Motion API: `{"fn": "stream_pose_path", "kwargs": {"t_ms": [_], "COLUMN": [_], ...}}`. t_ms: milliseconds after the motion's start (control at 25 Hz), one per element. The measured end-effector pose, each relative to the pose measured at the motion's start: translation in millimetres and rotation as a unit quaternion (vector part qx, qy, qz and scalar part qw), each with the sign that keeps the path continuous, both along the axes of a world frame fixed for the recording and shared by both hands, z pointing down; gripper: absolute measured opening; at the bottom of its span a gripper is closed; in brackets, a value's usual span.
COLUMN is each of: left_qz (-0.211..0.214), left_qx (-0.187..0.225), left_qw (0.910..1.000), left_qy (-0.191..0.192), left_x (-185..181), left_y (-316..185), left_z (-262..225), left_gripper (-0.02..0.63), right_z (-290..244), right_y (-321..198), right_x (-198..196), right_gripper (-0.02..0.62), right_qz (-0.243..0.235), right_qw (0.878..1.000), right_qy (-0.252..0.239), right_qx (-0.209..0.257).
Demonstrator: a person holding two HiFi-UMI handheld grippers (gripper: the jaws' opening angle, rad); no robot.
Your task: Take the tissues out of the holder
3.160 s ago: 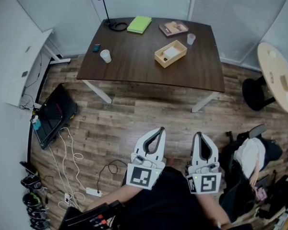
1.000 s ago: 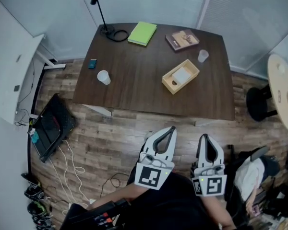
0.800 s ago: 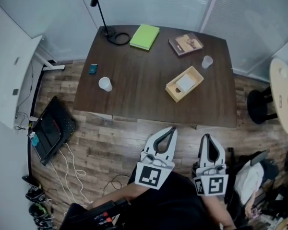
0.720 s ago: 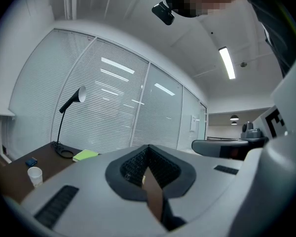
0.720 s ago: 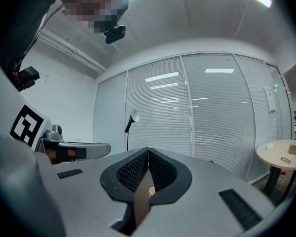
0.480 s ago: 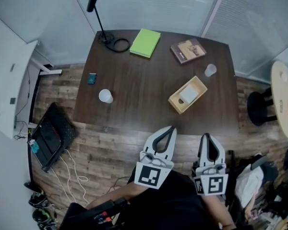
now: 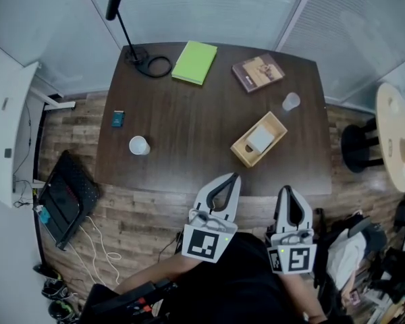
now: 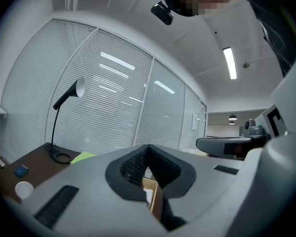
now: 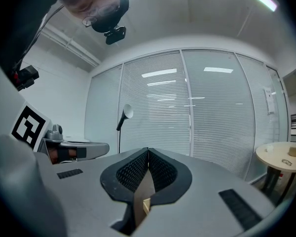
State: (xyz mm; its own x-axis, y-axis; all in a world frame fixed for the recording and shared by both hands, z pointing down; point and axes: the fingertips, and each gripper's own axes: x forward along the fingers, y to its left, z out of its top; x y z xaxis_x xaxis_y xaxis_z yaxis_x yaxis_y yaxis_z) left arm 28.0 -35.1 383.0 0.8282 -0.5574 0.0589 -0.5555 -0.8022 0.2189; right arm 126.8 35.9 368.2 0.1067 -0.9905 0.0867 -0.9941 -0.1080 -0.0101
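A light wooden tissue holder (image 7: 248, 150) lies at an angle on the right half of the dark table (image 7: 189, 127), with white tissues (image 7: 261, 138) in it. Both grippers hang at the table's near edge, short of the holder. My left gripper (image 7: 233, 177) is shut, its tips meeting with nothing held; its own view shows the left gripper (image 8: 148, 146) with the holder (image 8: 151, 192) beyond the jaw gap. My right gripper (image 7: 285, 188) is shut and empty too, and the right gripper (image 9: 148, 150) shows a corner of the holder (image 9: 146, 204) beyond its jaws.
On the table stand a black desk lamp (image 7: 136, 54), a green notebook (image 7: 194, 61), a brown book (image 7: 258, 71), a clear cup (image 7: 291, 101), a white cup (image 7: 139, 145) and a small blue object (image 7: 117, 119). A round side table (image 7: 395, 135) and stool (image 7: 358, 147) are at the right.
The table has drawn closer in the head view. Both grippers now reach its near edge, still shut, and the holder lies nearer to them.
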Motion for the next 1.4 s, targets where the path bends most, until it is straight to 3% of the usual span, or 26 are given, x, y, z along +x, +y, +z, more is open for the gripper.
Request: {"fn": "stream_pose_path", "kwargs": {"t_ms": [280, 480, 680, 1000, 1400], "left_qz": [-0.004, -0.024, -0.051, -0.081, -0.062], "left_qx": [0.0, 0.011, -0.003, -0.001, 0.001], "left_qw": [0.9998, 0.9993, 0.9983, 0.9965, 0.9978], "left_qy": [-0.017, -0.027, -0.027, -0.024, -0.023], "left_x": [14, 37, 53, 59, 59], "left_y": [1, 2, -2, -13, -42], "left_z": [7, 6, 10, 17, 22], "left_gripper": [0.0, 0.0, 0.0, 0.0, 0.0], "right_z": [3, 6, 4, 18, 37], "right_y": [7, 1, -12, -29, -72], "right_x": [17, 37, 55, 68, 67], "right_gripper": [0.011, 0.011, 0.011, 0.011, 0.012], "right_qz": [0.002, -0.023, -0.053, -0.085, -0.109], "right_qw": [1.0, 0.999, 0.998, 0.995, 0.992], "right_qy": [-0.01, -0.02, -0.028, -0.044, -0.049], "right_qx": [0.003, 0.011, 0.017, 0.005, -0.028]}}
